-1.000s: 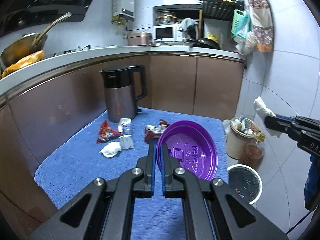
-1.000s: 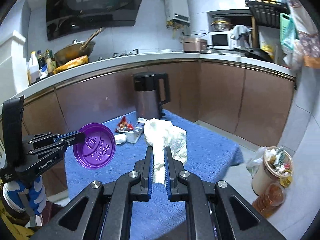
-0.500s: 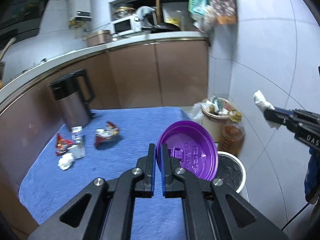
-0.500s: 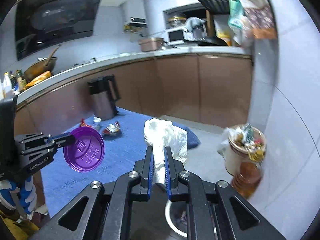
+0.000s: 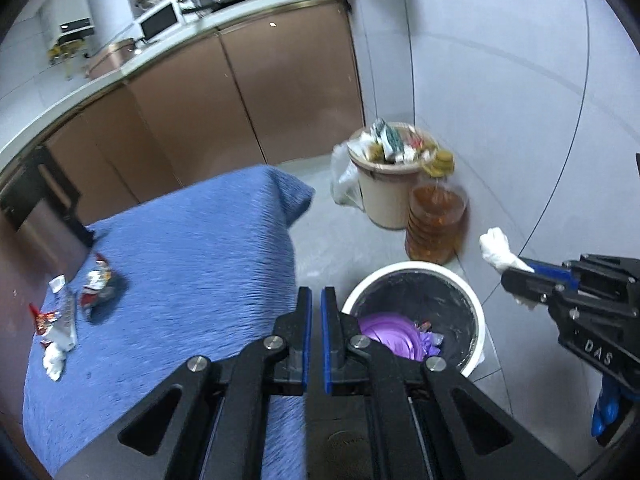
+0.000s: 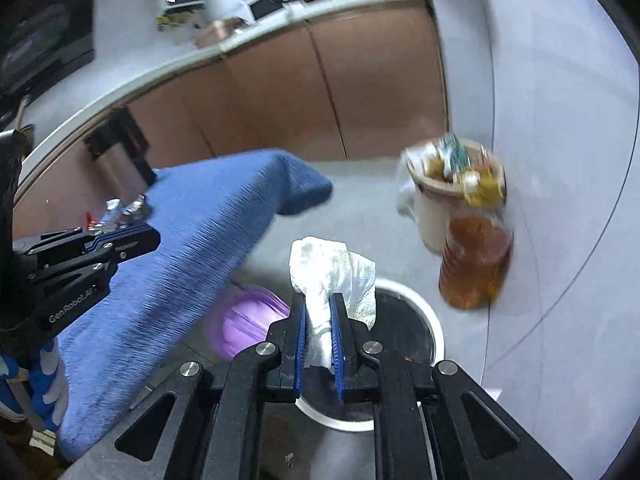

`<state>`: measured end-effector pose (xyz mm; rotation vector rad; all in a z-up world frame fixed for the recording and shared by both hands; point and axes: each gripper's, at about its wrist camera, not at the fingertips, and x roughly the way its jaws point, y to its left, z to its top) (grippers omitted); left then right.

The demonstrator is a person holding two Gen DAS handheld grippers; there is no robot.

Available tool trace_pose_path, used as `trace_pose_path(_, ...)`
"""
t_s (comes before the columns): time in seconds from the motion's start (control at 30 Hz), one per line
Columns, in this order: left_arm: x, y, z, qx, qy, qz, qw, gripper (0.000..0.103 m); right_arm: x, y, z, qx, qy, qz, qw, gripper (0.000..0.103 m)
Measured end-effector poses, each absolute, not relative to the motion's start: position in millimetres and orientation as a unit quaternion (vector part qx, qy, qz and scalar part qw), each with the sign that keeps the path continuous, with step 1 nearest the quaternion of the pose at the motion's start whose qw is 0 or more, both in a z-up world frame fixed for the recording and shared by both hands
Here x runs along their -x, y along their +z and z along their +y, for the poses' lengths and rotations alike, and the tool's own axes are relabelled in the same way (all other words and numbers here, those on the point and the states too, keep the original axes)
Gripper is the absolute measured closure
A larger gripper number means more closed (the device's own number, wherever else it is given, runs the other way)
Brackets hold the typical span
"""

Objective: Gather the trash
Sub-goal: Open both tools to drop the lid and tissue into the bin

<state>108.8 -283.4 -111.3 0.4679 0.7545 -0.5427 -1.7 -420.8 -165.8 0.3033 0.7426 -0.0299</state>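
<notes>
The blue-covered worktop fills the left side, its corner hanging just beside the white-rimmed bin on the floor. A beige bin heaped with rubbish and an amber jar stand near the wall behind it. The purple lid lies inside the white-rimmed bin, partly hidden by the left tongs, which are shut and empty. The right tongs pinch a white tissue over the bin, their jaws having just been easing apart. About 4 wrappers lie blurred on the worktop's far edge.
</notes>
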Motion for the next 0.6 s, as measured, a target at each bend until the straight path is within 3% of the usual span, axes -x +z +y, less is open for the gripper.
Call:
trace_pose_path(0.2, -127.6, -158.1, -309.5, -0.214, -0.270, 0.405, 0.847, 0.096, -13.9, -209.4, -442.5, -0.180, -0.028, 0.399, 0.899, 0.088)
trace_pose_path(0.3, -132.7, -162.1, -308.6, -0.190, -0.280, 0.419, 0.843, 0.096, -20.1, -225.0, -447.6, -0.181, -0.034, 0.415, 0.891, 0.080)
trace_pose_path(0.37, -134.5, -162.5, -306.7, -0.183, -0.280, 0.422, 0.843, 0.096, -23.3, -232.1, -449.1, -0.185, -0.038, 0.422, 0.887, 0.064)
trace_pose_path(0.47, -136.1, -160.8, -299.9, -0.170, -0.279, 0.428, 0.843, 0.096, -23.9, -239.1, -452.3, -0.189, -0.042, 0.424, 0.884, 0.062)
trace_pose_path(0.6, -134.7, -156.9, -290.4, -0.157, -0.270, 0.431, 0.847, 0.085, -21.7, -238.5, -452.5, -0.191, -0.043, 0.422, 0.885, 0.059)
